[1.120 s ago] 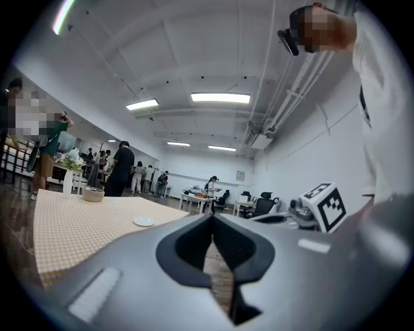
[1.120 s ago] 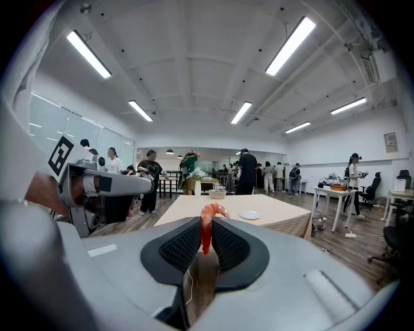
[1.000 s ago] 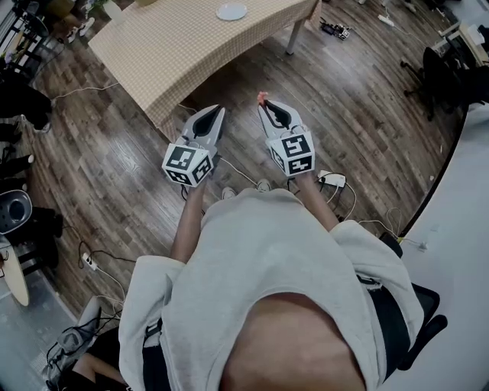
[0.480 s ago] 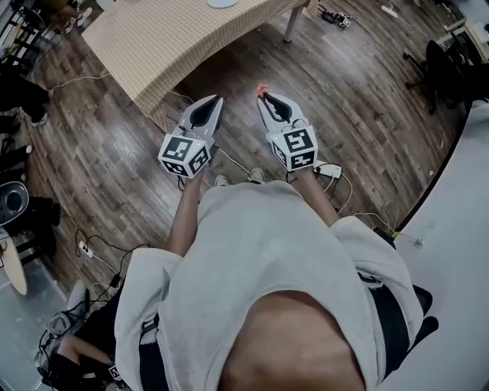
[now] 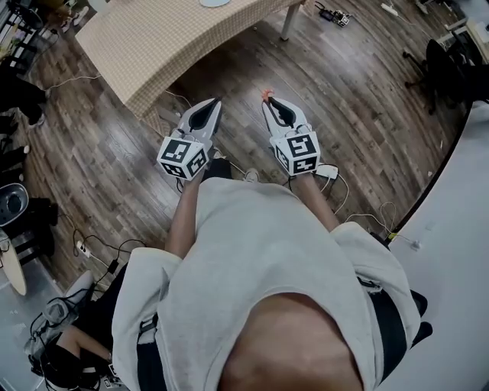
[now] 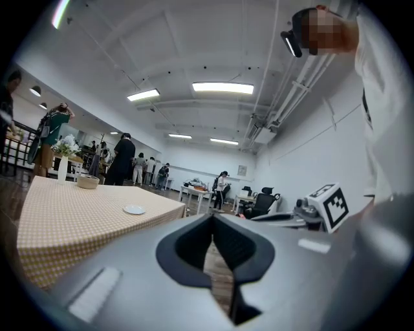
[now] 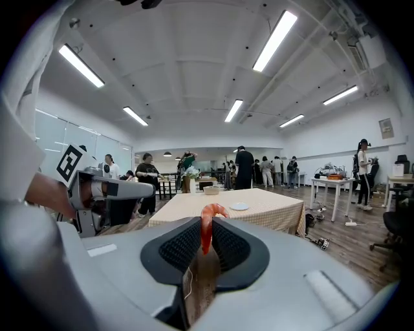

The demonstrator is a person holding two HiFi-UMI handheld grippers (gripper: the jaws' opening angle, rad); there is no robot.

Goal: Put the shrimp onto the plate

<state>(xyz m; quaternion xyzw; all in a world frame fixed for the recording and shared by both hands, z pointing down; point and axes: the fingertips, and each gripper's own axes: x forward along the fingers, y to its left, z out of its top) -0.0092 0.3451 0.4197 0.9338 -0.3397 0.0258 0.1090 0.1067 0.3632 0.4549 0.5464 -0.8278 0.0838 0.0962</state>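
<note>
A curled orange shrimp stands pinched between the ribbed black pads of my right gripper, its tail poking up above the tips. From the head view the shrimp shows as a small orange tip at the front of the right gripper, held over the wooden floor. My left gripper hangs beside it, its jaws met at the tips with nothing in them. The small white plate lies on the checked table some way ahead; the plate is cut by the top edge.
A bowl and a vase with flowers stand further back on the checked table. Cables and a power strip lie on the floor by my feet. A white counter runs along the right. Several people stand at the room's far end.
The table and plate have slid toward the top of the head view. Both grippers keep their pose side by side, the shrimp still in the right one.
</note>
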